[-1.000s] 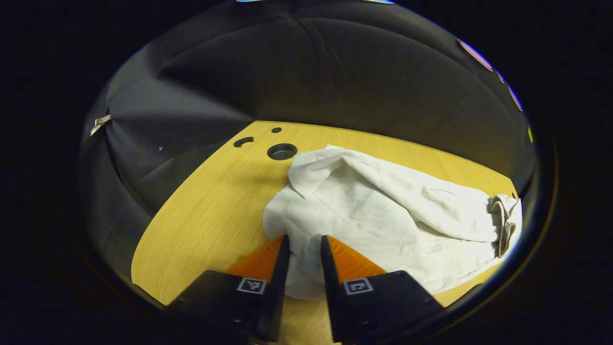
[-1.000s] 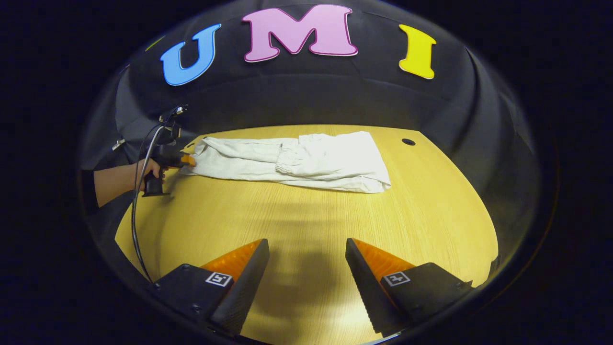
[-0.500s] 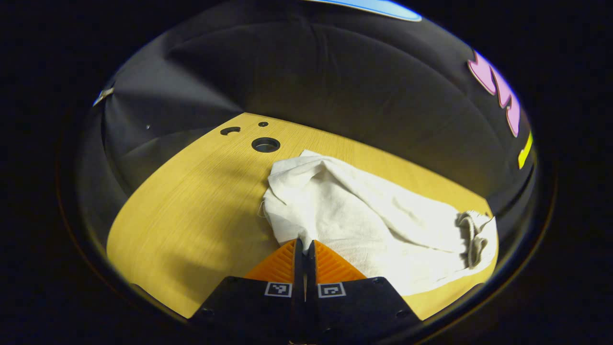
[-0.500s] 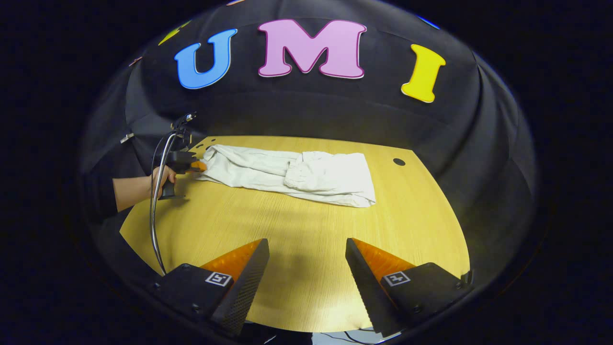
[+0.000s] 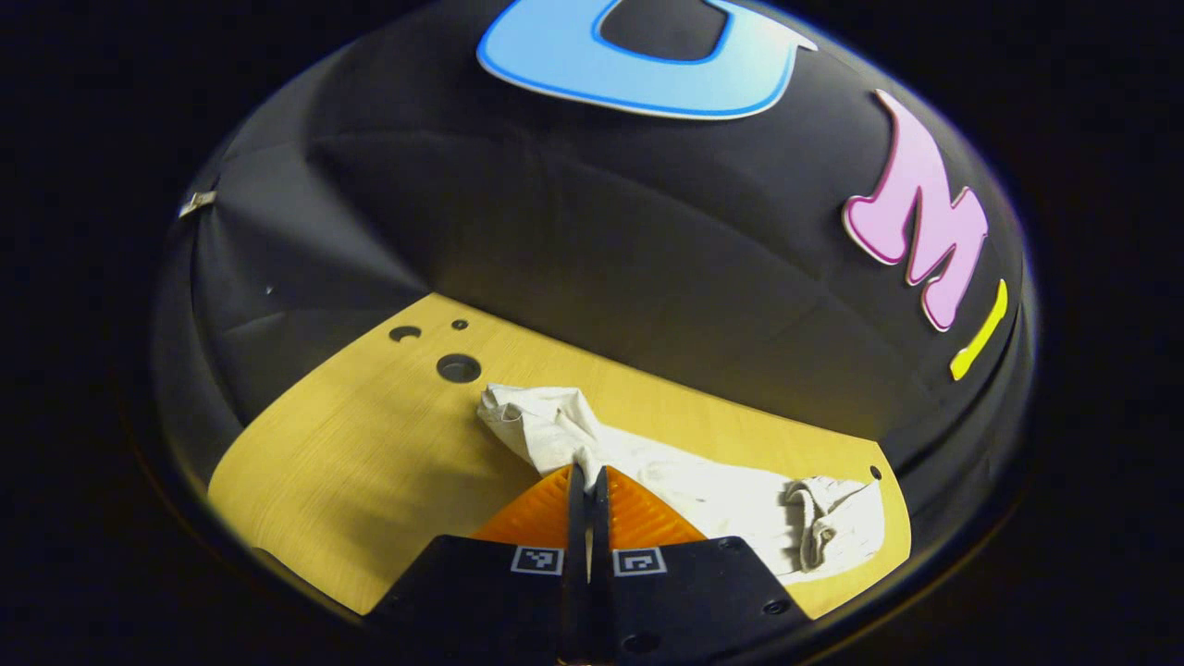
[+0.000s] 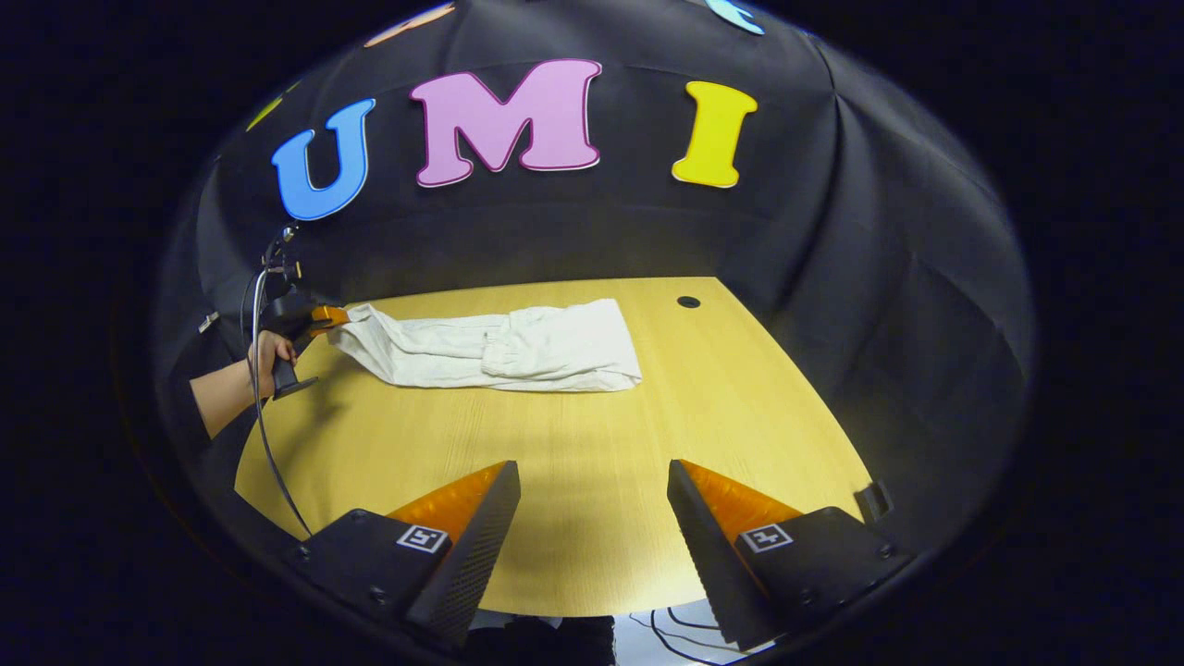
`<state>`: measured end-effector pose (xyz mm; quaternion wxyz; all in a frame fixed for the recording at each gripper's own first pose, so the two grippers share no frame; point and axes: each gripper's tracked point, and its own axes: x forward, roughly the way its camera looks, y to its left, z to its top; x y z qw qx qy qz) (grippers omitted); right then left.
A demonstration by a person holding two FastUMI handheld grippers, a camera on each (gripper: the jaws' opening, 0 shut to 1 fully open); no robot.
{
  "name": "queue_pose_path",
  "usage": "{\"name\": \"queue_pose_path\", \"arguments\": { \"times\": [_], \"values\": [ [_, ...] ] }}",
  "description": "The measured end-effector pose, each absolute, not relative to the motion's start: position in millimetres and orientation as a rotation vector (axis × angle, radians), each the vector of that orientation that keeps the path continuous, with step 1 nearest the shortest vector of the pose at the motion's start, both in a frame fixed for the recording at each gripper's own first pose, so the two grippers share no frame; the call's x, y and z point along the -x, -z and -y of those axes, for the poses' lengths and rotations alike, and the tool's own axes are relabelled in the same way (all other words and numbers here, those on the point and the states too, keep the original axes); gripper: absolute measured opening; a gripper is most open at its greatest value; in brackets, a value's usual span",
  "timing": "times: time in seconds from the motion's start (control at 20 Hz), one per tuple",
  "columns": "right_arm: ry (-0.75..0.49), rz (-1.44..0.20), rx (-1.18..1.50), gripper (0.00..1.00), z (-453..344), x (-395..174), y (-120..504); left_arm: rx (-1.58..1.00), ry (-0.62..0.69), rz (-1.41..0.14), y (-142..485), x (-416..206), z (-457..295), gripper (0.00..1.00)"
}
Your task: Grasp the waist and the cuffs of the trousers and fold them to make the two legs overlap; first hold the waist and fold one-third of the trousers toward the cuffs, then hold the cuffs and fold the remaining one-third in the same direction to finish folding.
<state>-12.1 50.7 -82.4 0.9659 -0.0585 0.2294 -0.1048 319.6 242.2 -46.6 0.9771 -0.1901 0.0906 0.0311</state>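
2 grippers: the left gripper (image 5: 586, 474) clenches a raised end of the white trousers (image 6: 490, 347) above the table (image 6: 592, 444); the right gripper (image 6: 592, 481) is released.

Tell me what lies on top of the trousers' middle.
The gathered waist end is folded over onto the white trousers, which rest on the wooden table. What the fold covers is hidden. The left tongs pinch the cuff end.
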Motion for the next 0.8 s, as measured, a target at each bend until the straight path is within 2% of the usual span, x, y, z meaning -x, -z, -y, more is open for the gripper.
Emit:
{"name": "queue_pose_path", "arguments": {
  "times": [0.45, 0.6, 0.65, 0.7, 0.8],
  "values": [
    [0.327, -0.368, 0.088, 0.98, 3.0, 51.0, 52.0, 0.338, 0.056, -0.087, -47.5, -318.5, -146.6, 0.05],
    [0.340, -0.362, 0.066, 0.98, 24.8, 54.7, 53.1, 0.305, 0.104, -0.057, -75.2, -318.6, -97.7, 0.05],
    [0.337, -0.366, 0.054, 0.98, 32.2, 55.1, 54.0, 0.284, 0.117, -0.049, -84.1, -319.6, -80.9, 0.02],
    [0.336, -0.363, 0.044, 0.98, 41.5, 54.0, 53.2, 0.270, 0.133, -0.046, -91.5, -321.0, -62.4, 0.05],
    [0.334, -0.354, 0.034, 0.98, 61.8, 52.9, 48.3, 0.254, 0.174, -0.036, -109.1, -320.9, -8.6, 0.05]
  ]
}}
